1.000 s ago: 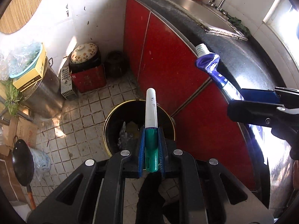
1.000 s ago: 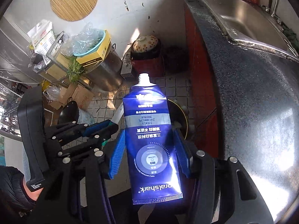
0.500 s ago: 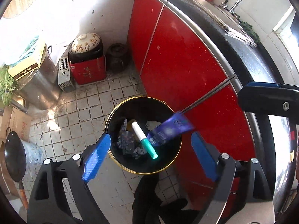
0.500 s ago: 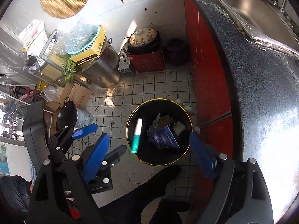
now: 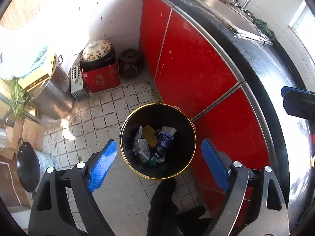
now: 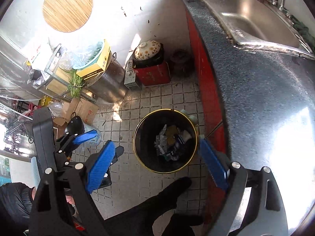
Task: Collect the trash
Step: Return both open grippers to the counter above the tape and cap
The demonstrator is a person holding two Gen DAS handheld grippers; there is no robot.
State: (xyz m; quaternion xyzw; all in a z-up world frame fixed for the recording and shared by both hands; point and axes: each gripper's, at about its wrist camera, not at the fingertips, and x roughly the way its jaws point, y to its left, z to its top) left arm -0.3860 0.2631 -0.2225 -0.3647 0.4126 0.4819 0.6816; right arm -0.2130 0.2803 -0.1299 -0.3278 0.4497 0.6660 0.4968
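A black trash bin with a gold rim [image 5: 122,137] [image 6: 135,137] stands on the tiled floor against the red cabinet. Inside lie a blue toothpaste tube [image 5: 164,141] [image 6: 178,140], a green-capped marker [image 5: 151,162], foil wrappers and other scraps. My left gripper [image 5: 159,143] hangs above the bin, open, with nothing between its blue pads. My right gripper [image 6: 157,143] hovers over the same bin, also open and holding nothing. The left gripper [image 6: 84,135] shows at the left of the right wrist view.
Red cabinet doors [image 5: 189,74] and a dark countertop [image 6: 256,98] with a steel sink [image 6: 246,13] run along the right. A red box with a floral-lidded pot [image 5: 98,64], a steel stockpot [image 5: 51,96], cardboard boxes and a wok [image 5: 25,167] crowd the left. A person's dark shoe [image 5: 163,200] is near the bin.
Both grippers went from shut to open. The marker left the left gripper and the toothpaste tube left the right; both fell and now lie in the bin.
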